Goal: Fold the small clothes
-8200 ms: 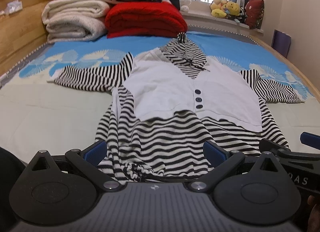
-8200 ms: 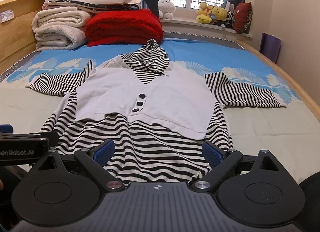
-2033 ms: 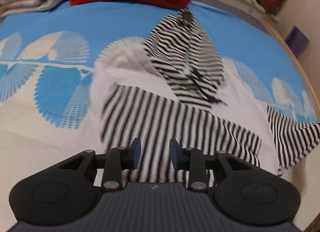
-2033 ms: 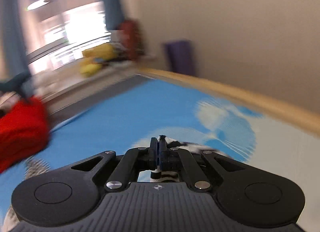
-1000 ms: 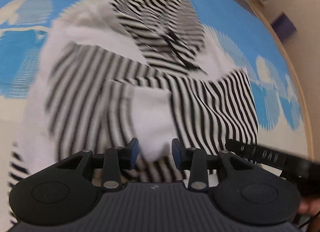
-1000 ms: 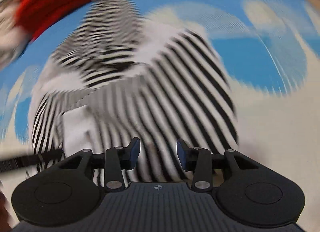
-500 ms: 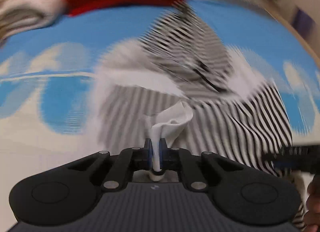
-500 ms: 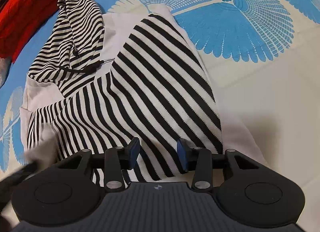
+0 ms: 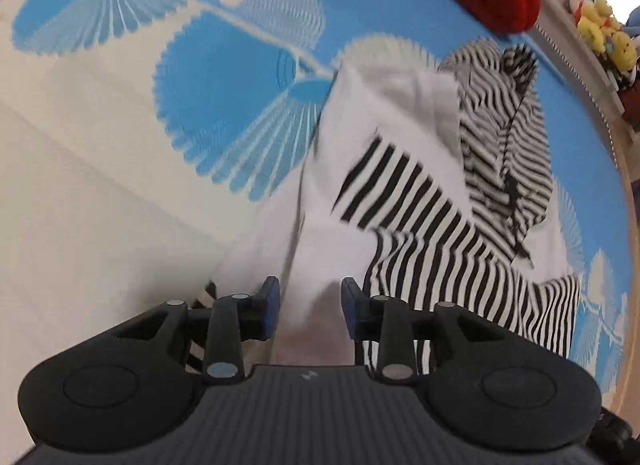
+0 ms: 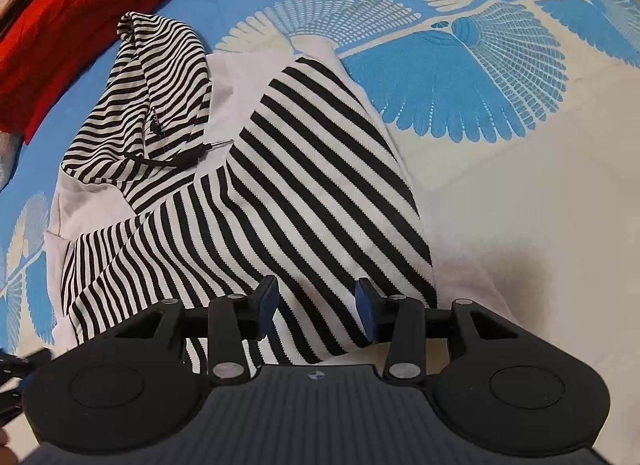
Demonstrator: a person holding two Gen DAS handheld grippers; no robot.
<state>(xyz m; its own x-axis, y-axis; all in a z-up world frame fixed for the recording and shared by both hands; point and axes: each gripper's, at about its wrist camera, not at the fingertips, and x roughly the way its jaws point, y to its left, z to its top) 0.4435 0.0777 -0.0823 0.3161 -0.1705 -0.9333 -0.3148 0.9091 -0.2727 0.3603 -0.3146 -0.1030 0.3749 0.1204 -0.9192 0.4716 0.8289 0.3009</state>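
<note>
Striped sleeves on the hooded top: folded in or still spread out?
Folded in. In the right wrist view both striped sleeves lie crossed over the hooded top, below its hood. Neither reaches onto the bedsheet.

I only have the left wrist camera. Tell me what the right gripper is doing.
Observer: The right gripper is open above the striped sleeve and grips nothing.
Operator: Describe how that sleeve lies.
Observer: It is folded diagonally across the hoodie, running from the shoulder down toward the gripper.
Operator: Report the garment's right edge.
Observer: A strip of white fabric shows beyond the sleeve, lying on the bedsheet.
</note>
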